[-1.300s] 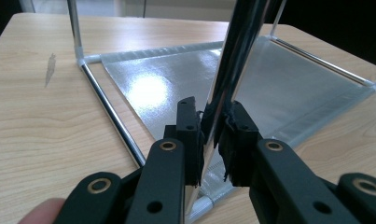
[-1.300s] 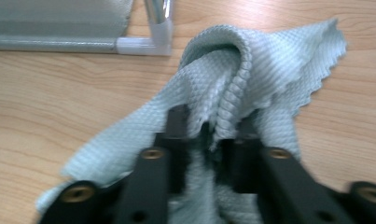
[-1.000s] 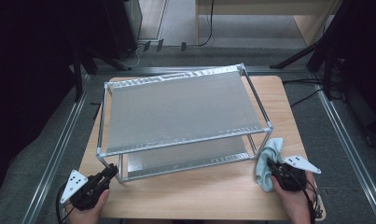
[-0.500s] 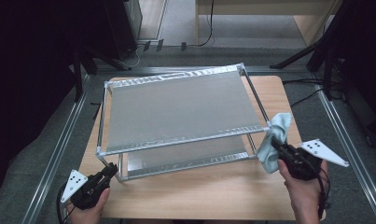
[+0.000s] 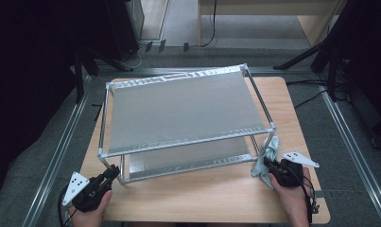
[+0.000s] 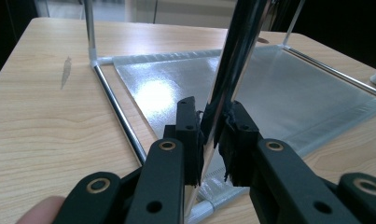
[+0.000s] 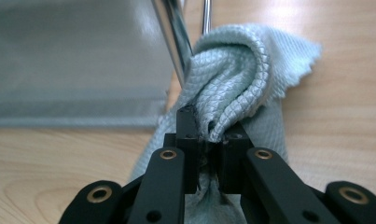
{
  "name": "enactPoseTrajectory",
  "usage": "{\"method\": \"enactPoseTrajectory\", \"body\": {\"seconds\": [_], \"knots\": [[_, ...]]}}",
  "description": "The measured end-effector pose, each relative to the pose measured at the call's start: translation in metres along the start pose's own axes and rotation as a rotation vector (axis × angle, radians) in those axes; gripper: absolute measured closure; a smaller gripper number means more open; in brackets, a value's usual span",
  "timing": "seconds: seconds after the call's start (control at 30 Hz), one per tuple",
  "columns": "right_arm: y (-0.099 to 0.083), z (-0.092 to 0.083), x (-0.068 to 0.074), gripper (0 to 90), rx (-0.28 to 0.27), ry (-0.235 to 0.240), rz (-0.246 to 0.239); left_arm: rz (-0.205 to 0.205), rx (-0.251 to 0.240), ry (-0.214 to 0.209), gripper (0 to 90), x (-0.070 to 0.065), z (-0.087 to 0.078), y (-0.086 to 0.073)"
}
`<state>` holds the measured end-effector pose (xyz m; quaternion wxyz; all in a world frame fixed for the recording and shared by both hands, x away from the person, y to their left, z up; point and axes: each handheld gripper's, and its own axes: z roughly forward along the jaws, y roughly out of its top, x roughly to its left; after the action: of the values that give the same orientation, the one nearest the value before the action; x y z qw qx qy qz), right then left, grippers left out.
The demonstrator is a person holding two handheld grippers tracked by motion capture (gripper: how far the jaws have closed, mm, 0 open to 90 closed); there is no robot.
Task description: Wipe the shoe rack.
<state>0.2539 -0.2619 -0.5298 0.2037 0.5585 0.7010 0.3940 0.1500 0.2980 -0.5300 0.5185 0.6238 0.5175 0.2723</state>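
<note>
Chrome leg [image 6: 227,70] sits clamped in your left gripper [image 6: 212,135] while your right gripper [image 7: 209,135] pinches the cloth [image 7: 237,70]; hard wiping risks shifting the rack [image 5: 183,106].

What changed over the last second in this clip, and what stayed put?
The right tool, shut on the pale green cloth, carried it up along the rack's near right leg and back down to its foot. The left tool stayed clamped on the near left leg; the rack did not shift on the table.
</note>
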Motion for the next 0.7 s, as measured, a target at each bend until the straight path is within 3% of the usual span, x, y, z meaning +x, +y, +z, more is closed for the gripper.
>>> {"method": "enactPoseTrajectory", "body": {"seconds": [0.07, 0.17, 0.43, 0.53, 0.7], "knots": [[0.007, -0.01, 0.005, 81.2, -0.061, -0.005, 0.03, 0.004, 0.0, 0.0, 78.4, -0.002, 0.001, 0.0], [0.017, -0.023, 0.014, 80.7, -0.129, -0.002, 0.033, 0.015, 0.004, 0.004, 78.7, -0.005, 0.002, 0.0], [0.04, -0.063, 0.042, 80.1, -0.342, 0.02, -0.051, 0.012, 0.002, -0.002, 78.7, -0.005, 0.002, 0.0], [0.039, -0.061, 0.045, 79.5, -0.34, 0.039, -0.079, 0.013, 0.002, -0.006, 78.6, -0.005, 0.002, 0.0], [0.023, -0.029, 0.034, 79.5, -0.204, 0.072, -0.035, 0.018, 0.003, -0.01, 78.7, -0.006, 0.003, 0.0]]}}
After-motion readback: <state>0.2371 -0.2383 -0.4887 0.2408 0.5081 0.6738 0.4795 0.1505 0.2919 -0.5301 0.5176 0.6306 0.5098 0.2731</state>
